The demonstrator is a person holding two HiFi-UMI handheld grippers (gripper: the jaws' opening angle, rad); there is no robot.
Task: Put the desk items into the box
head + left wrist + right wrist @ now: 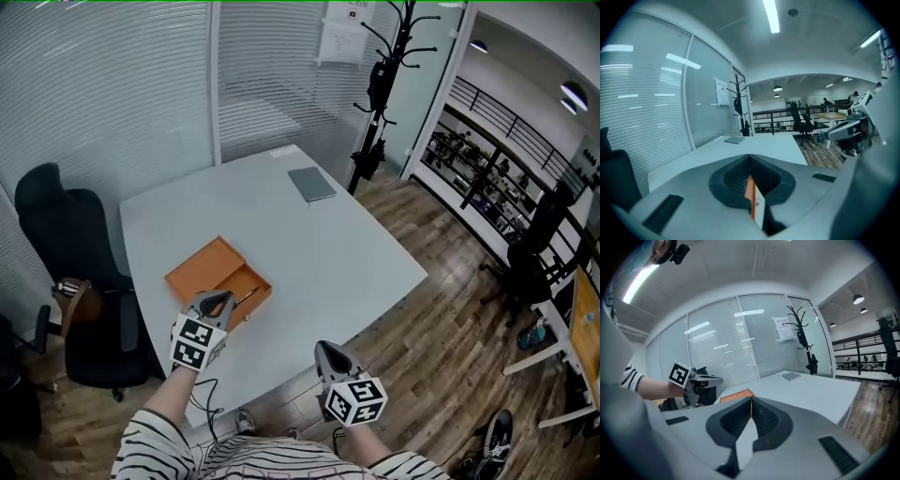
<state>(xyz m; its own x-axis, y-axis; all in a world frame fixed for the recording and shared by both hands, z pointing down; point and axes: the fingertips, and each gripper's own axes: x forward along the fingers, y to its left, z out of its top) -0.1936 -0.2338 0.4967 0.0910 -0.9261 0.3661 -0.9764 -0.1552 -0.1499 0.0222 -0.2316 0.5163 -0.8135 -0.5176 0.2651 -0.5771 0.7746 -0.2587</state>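
An open orange box (217, 274) lies on the white table (356, 253) near its front-left corner, with a thin dark item inside its right half. My left gripper (222, 299) hovers at the box's near edge with its jaws shut and nothing held; orange shows just below the tips (750, 156). My right gripper (324, 350) hangs at the table's front edge, jaws shut (751, 400), empty. The right gripper view shows the box (736, 395) and the left gripper (704, 379) beside it. A flat grey notebook (311, 184) lies at the table's far side.
A black office chair (66, 234) stands left of the table. A coat stand (380, 84) rises behind the far corner, against the glass wall with blinds. Wooden floor and another dark chair (536, 253) lie to the right.
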